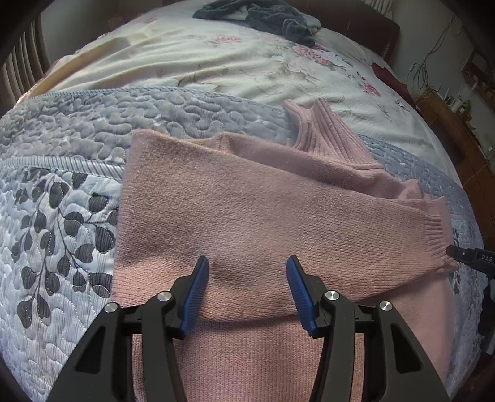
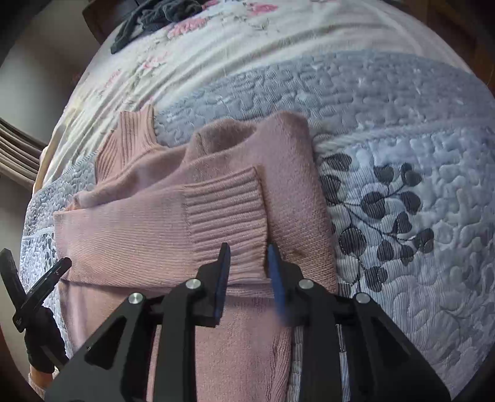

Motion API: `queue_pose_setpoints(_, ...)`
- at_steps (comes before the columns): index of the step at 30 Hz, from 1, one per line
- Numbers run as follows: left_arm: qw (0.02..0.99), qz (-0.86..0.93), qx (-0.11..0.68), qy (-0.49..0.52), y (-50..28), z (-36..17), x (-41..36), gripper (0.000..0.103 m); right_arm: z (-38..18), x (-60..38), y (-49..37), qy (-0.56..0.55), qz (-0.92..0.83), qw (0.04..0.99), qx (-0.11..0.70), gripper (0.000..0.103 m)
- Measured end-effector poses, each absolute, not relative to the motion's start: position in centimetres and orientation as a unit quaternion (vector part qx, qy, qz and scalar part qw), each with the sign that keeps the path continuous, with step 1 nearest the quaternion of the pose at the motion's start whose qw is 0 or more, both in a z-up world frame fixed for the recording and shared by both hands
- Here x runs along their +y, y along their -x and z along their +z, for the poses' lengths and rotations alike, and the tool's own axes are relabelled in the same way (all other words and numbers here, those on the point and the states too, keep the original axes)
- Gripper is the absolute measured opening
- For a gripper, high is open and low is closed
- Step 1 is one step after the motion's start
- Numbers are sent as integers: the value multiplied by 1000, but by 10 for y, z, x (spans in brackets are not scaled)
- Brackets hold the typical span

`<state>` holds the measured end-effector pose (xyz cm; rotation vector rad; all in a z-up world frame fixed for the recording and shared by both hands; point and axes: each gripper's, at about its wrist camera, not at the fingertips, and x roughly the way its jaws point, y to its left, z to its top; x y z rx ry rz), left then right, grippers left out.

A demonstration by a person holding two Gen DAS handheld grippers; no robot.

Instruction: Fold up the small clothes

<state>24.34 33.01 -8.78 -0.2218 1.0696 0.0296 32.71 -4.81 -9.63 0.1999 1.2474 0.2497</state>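
On the bed's quilt (image 1: 62, 216) the pink sweater (image 1: 247, 201) lies partly folded, the left tongs (image 1: 247, 269) spread wide above its body, the right tongs (image 2: 247, 256) half-parted astride the ribbed cuff (image 2: 225, 210) without pinching it

Sweater (image 1: 247, 210): dusty pink knit, ribbed at cuff and collar
Quilt (image 1: 62, 216): pale blue-grey, stitched swirls, dark grey leaf sprigs (stems outlined in thread)
Sheet (image 1: 216, 62): cream, with pink flowers and muted green leaves
Far clothes (image 1: 263, 15): dark grey-blue heap
Left gripper (image 1: 247, 267): black frame, blue fingers (image 1: 198, 287)
Right gripper (image 2: 247, 256): black frame, blue fingers (image 2: 222, 278)
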Motion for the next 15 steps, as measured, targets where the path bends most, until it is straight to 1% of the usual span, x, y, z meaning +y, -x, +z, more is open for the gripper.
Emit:
queue_pose_setpoints(2,855,-3,507,108,-244,-86,319,53,-86,-37,-325,-95,146,800,574,27)
queue_pose_setpoints(4,851,-11,513,112,-248,-91,310,53,-85,-17,-324,-70,166,796,578,27)
queue_pose_setpoints(8,843,-6,529,100,-252,-108,303,53,-111,6,-324,-22,163,782,602,27)
queue_pose_setpoints(11,845,-12,527,87,-250,-115,303,53,-136,4,-323,-21,155,771,617,26)
queue_pose_setpoints(15,842,-17,535,71,-251,-110,300,54,-133,11,-326,1,159,770,618,27)
